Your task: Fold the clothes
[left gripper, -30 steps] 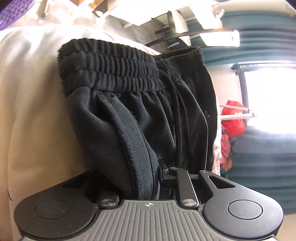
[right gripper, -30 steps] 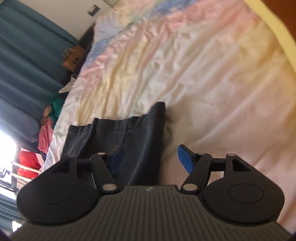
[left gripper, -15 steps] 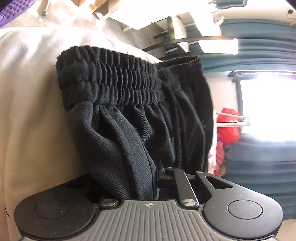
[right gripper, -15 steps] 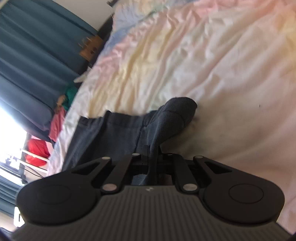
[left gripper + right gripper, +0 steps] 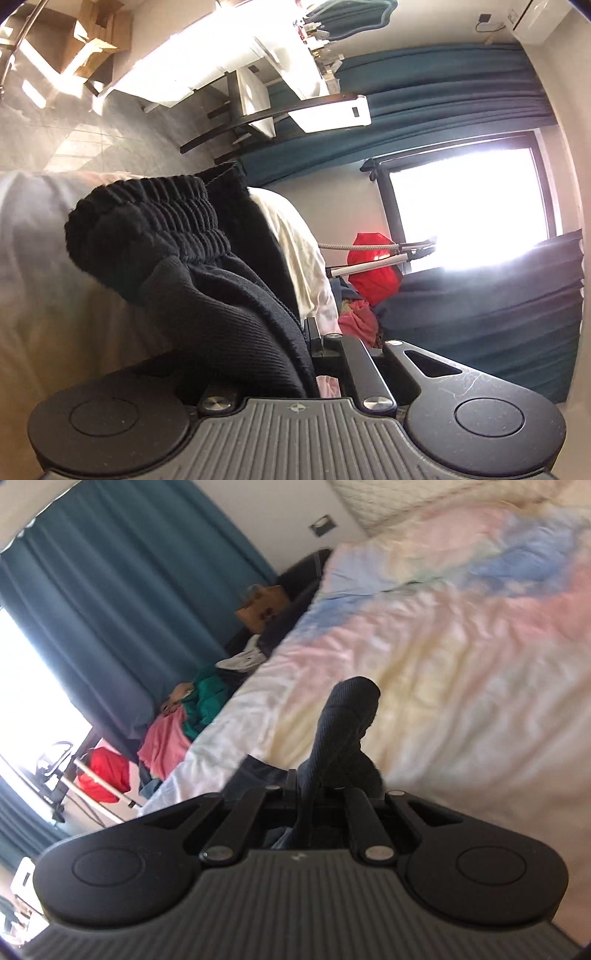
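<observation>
Your left gripper [image 5: 308, 347] is clamped on the black shorts [image 5: 192, 266]; bunched waistband hides its near finger. Your right gripper [image 5: 308, 794] is pinched tight on a shorts corner [image 5: 343, 720], lifted over the bed [image 5: 461, 646]. Open sheet beyond; bed edge left, teal curtains [image 5: 110, 590] farther. Rest of shorts hidden.

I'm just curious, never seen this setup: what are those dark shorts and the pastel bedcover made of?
The dark shorts look like a soft, matte ribbed knit, probably cotton jersey: fine ridges run along the fabric and the waistband is gathered elastic. The pastel bedcover looks like thin woven cotton, matte and finely creased; the exact fibre cannot be told.
</observation>
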A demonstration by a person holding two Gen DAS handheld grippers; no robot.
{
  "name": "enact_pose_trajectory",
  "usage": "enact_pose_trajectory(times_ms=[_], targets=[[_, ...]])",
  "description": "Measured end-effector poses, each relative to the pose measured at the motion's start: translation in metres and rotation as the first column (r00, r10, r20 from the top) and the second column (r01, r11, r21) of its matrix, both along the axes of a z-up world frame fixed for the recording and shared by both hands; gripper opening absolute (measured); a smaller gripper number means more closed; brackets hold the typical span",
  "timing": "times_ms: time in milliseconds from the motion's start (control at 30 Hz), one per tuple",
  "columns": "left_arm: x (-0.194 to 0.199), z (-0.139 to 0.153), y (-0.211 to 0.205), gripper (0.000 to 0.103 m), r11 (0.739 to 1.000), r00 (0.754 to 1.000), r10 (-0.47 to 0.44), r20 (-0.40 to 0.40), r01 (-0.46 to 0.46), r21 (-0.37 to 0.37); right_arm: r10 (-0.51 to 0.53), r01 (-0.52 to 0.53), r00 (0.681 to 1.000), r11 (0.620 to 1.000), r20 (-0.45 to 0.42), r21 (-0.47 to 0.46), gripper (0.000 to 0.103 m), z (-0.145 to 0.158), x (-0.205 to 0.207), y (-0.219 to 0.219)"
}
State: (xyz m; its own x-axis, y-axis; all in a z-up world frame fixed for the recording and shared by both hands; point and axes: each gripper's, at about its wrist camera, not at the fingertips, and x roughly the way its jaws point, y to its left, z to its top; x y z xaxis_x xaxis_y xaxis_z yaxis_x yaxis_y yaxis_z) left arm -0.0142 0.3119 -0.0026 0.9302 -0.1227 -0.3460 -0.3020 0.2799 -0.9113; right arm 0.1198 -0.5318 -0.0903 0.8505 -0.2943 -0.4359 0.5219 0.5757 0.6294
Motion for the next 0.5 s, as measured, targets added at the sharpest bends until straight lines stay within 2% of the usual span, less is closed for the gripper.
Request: enact_pose_trajectory(times_ms=[67, 133, 267, 300, 367, 433, 500], targets=[[0.039, 0.007, 0.002, 0.007, 1.0, 1.0, 0.005, 0.001, -0.005, -0.003, 0.019, -0.02, 1.0, 1.0, -0.024, -0.015, 0.007, 0.009, 0.046, 0.0], [0.112, 0.01, -0.001, 0.007, 0.999, 1.0, 0.018, -0.013, -0.018, 0.035, 0.038, -0.04, 0.997, 0.998, -0.068, -0.037, 0.007, 0.014, 0.102, -0.001], [0.267, -0.005, -0.011, 0.007, 0.986, 0.994, 0.043, -0.098, -0.027, 0.165, 0.047, -0.067, 0.977, 0.994, -0.206, -0.09, 0.007, -0.003, 0.21, -0.001], [0.301, -0.011, -0.015, 0.007, 0.976, 0.99, 0.043, -0.131, -0.014, 0.217, 0.044, -0.066, 0.97, 0.994, -0.237, -0.088, 0.007, -0.014, 0.232, -0.001], [0.345, -0.021, -0.022, 0.008, 0.958, 0.979, 0.038, -0.198, 0.021, 0.285, 0.043, -0.07, 0.956, 0.994, -0.29, -0.084, 0.007, -0.037, 0.271, -0.001], [0.385, -0.042, -0.024, 0.008, 0.947, 0.966, 0.033, -0.258, 0.052, 0.316, 0.054, -0.091, 0.94, 0.991, -0.337, -0.094, 0.007, -0.059, 0.294, -0.002], [0.409, -0.064, -0.024, 0.009, 0.942, 0.95, 0.025, -0.311, 0.082, 0.324, 0.065, -0.11, 0.927, 0.989, -0.369, -0.1, 0.008, -0.079, 0.31, -0.001]])
